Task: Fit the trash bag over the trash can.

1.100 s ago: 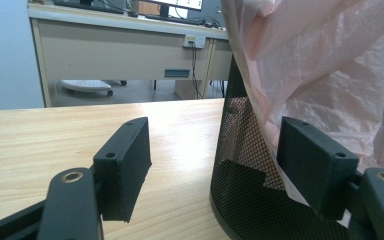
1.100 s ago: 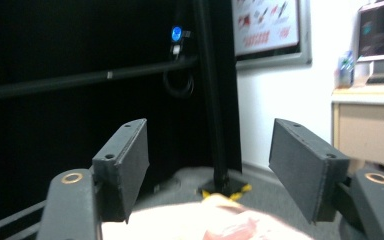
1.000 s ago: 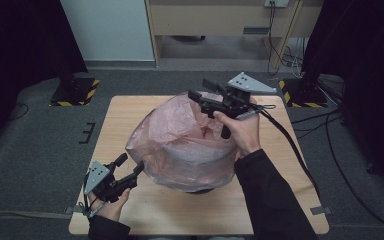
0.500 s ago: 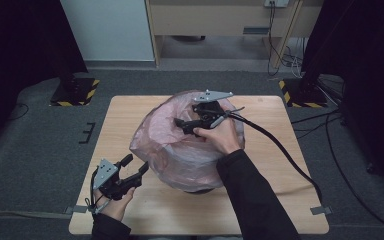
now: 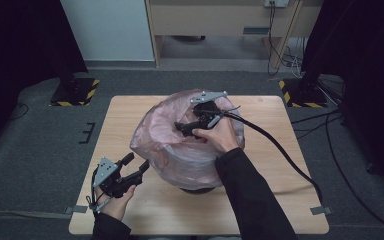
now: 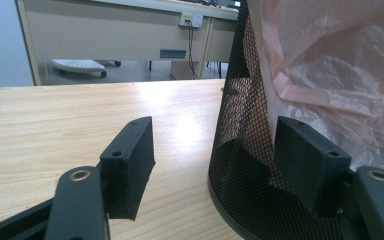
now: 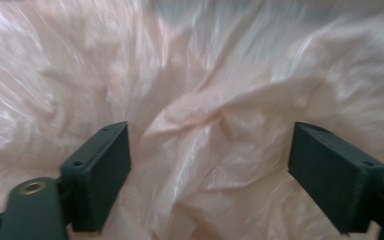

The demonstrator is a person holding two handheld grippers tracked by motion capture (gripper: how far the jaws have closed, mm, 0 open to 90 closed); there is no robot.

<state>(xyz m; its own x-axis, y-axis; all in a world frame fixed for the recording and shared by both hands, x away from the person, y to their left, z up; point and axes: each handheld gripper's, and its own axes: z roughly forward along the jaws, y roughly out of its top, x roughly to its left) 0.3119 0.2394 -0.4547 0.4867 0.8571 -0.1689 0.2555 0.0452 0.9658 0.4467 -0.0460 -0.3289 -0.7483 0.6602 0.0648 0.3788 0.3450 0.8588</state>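
Liner seating is the work in hand, judging by the layout. Nearest me, my left hand-held gripper sits low over the near-left part of the tabletop, jaws spread wide and gripping nothing. In the left gripper view one pad stands over bare wood, while the other pad lies against or just in front of the black mesh bin; I cannot tell whether it touches. The bin wall rises just to that jaw's side, with the pink plastic bag draped down over its outside.

Farther out, the bin stands upright near the middle of the tabletop, its long axis vertical, mouth upward, the bag ballooned over and around the rim. My right hand-held gripper reaches in from above over the open mouth, pointing toward the bin's left side. Its jaws have just been opening wide and easing back slightly; the right gripper view shows crumpled pink film lying in and beyond the gap, with neither pad visibly pinching it. That view is blurred, so light contact cannot be ruled out.

Controlling relation: the bag's interior lies directly ahead of and below the right jaws, so that hand is the nearer for pressing the film down. The skirt on the outer wall lies beside the left jaws, to their right.
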